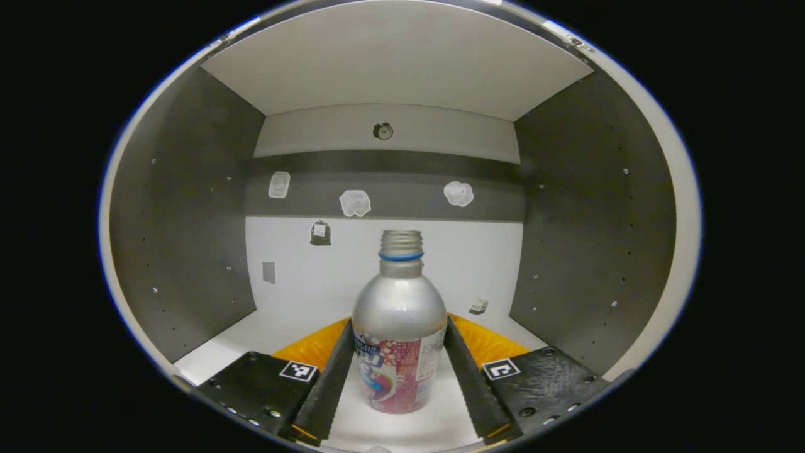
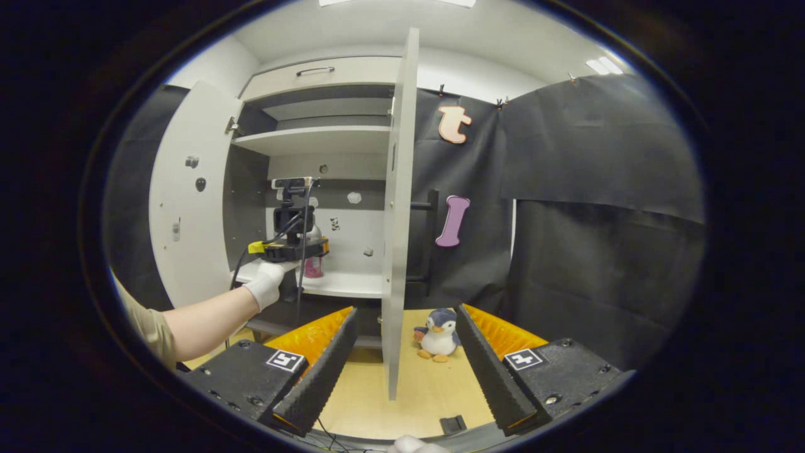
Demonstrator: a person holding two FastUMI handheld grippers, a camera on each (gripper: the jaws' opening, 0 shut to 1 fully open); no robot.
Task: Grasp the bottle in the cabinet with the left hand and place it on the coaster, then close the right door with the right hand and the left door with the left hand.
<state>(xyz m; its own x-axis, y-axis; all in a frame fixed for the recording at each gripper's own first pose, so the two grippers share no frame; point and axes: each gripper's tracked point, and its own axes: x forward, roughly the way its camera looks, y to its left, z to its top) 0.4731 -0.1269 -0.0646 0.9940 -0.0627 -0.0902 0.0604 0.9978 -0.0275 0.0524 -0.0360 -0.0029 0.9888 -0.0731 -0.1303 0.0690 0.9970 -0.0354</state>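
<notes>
A silver bottle (image 1: 399, 327) with a pink label and no cap stands upright on the white cabinet shelf (image 1: 251, 336). My left gripper (image 1: 398, 324) reaches into the cabinet, one finger pressed against each side of the bottle. In the right gripper view, a gloved hand (image 2: 264, 284) holds the left gripper (image 2: 294, 248) at the shelf, with the bottle (image 2: 312, 265) just past it. The right door (image 2: 395, 251) stands wide open, edge-on, in front of my right gripper (image 2: 407, 311), which is open and holds nothing. The left door (image 2: 188, 207) also stands open.
Grey cabinet side walls (image 1: 188, 251) close in on both sides of the bottle, and small stickers (image 1: 355, 202) dot the back wall. A penguin plush (image 2: 437, 333) sits on the wooden table (image 2: 427, 384) below the right door. A small dark flat piece (image 2: 453, 423) lies at the table's near edge.
</notes>
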